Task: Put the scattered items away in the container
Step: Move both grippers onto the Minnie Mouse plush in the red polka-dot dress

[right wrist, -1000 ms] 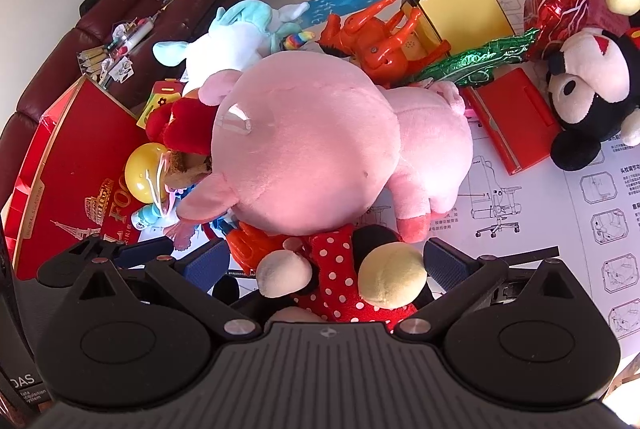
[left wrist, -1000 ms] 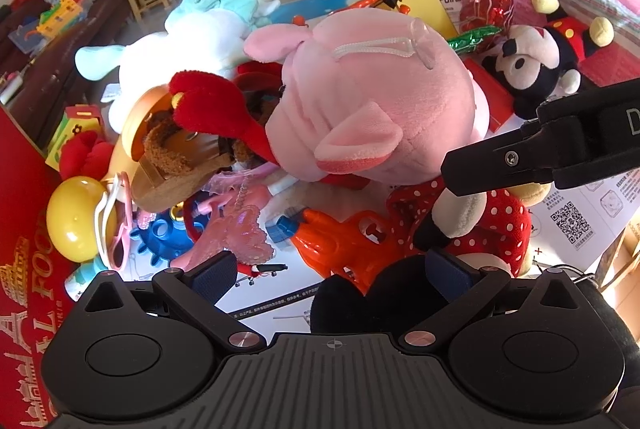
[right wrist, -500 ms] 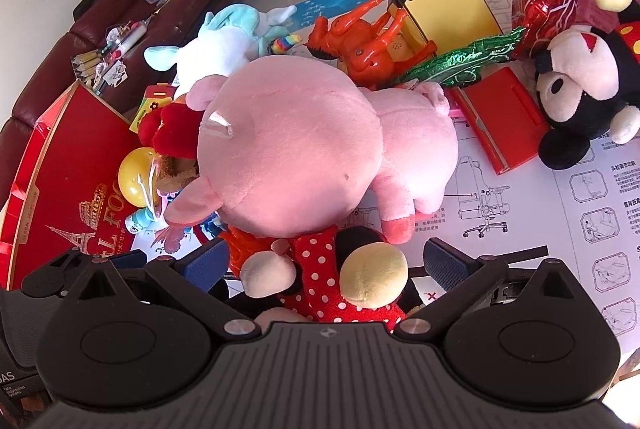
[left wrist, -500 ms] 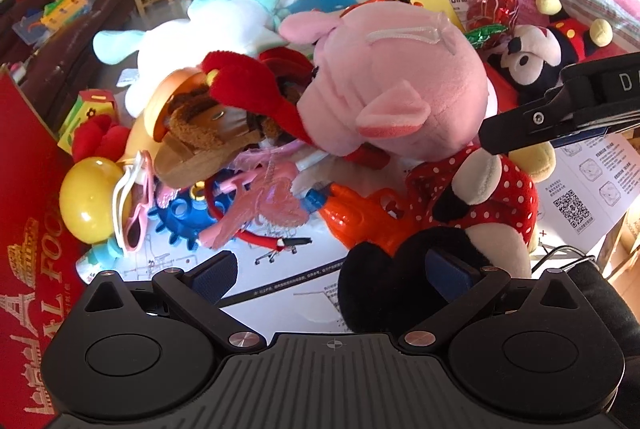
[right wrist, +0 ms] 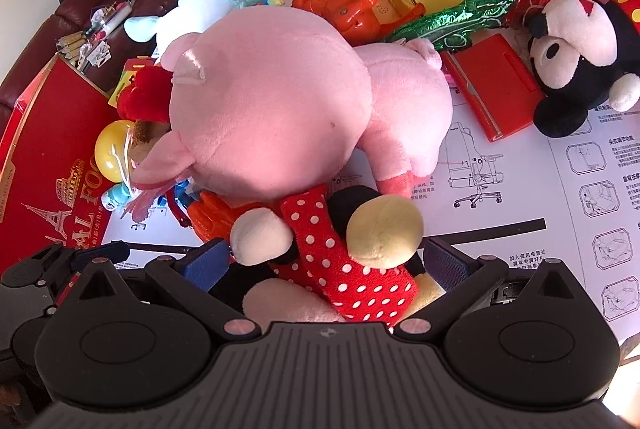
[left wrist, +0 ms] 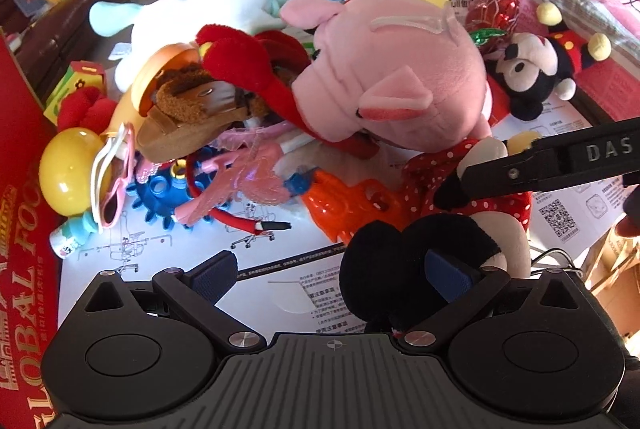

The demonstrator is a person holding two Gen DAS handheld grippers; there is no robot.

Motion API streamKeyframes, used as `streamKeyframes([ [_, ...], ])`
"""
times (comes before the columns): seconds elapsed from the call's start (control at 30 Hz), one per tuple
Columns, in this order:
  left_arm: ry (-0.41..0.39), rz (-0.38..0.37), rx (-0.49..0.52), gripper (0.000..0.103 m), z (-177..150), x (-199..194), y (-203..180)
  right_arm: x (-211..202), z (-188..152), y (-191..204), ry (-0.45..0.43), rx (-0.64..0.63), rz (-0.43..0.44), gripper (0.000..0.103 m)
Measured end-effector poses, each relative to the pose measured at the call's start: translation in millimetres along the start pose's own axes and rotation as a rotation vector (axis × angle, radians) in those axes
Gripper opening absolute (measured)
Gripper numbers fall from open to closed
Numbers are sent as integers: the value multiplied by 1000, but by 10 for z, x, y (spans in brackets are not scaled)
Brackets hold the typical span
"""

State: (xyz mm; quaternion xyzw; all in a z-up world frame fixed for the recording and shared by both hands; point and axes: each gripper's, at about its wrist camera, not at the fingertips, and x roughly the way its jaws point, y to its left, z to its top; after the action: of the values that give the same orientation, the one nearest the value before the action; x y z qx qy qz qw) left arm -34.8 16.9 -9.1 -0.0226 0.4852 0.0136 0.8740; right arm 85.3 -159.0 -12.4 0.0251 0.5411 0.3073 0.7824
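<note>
Grasp step is judged in hand — polka-dot doll [right wrist: 340, 261] lies on the paper sheet [right wrist: 520, 189] against the pink pig [right wrist: 272, 101], straddled by the right gripper [right wrist: 326, 261], fingers apart. Left gripper [left wrist: 332, 279] is spread too, at its black head. Closing is needed next, then carrying to the red box [right wrist: 44, 149].

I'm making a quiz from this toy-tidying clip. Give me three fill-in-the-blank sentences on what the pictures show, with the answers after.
1. The plush doll between the right claw fingers wears a red dress with white ____.
2. The large plush pig is ____ in colour.
3. The left claw stands ____, with only its right pad against the doll's black head.

Missing words: dots; pink; open
</note>
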Motion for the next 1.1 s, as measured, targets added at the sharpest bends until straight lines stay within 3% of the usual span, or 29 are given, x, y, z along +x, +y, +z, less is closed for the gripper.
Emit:
streamKeyframes([
  [0.13, 21, -97, -17, 103, -48, -62, 19, 23, -19, -5, -22, -12, 3, 102],
  [0.2, 29, -100, -10, 103, -75, -57, -8, 40, -19, -25, -36, -16, 4, 99],
  [0.27, 40, -93, 11, 103, -80, -20, -68, 76, -17, -43, -38, -13, 23, 93],
  [0.33, 44, -104, 29, 103, -58, 12, -135, 121, -24, -68, -25, 3, 52, 73],
  [0.43, 38, -122, 75, 103, -22, 47, -280, 99, -34, -78, -47, -19, 44, 65],
  [0.6, 52, -116, 148, 103, 19, 166, -493, 90, -35, -110, -42, -4, 60, 64],
  [0.7, 55, -125, 162, 103, 45, 189, -527, 98, -34, -124, -39, 7, 66, 70],
  [0.9, 91, -171, 115, 102, 142, 324, -504, 122, -36, -113, -36, 11, 63, 77],
  [0.93, 87, -185, 101, 100, 148, 335, -492, 124, -35, -110, -39, 8, 60, 77],
  [1.0, 95, -240, 83, 82, 153, 335, -471, 120, -37, -107, -48, -1, 52, 71],
  [1.1, 84, -246, 81, 75, 133, 280, -448, 100, -37, -127, -62, -11, 47, 62],
])
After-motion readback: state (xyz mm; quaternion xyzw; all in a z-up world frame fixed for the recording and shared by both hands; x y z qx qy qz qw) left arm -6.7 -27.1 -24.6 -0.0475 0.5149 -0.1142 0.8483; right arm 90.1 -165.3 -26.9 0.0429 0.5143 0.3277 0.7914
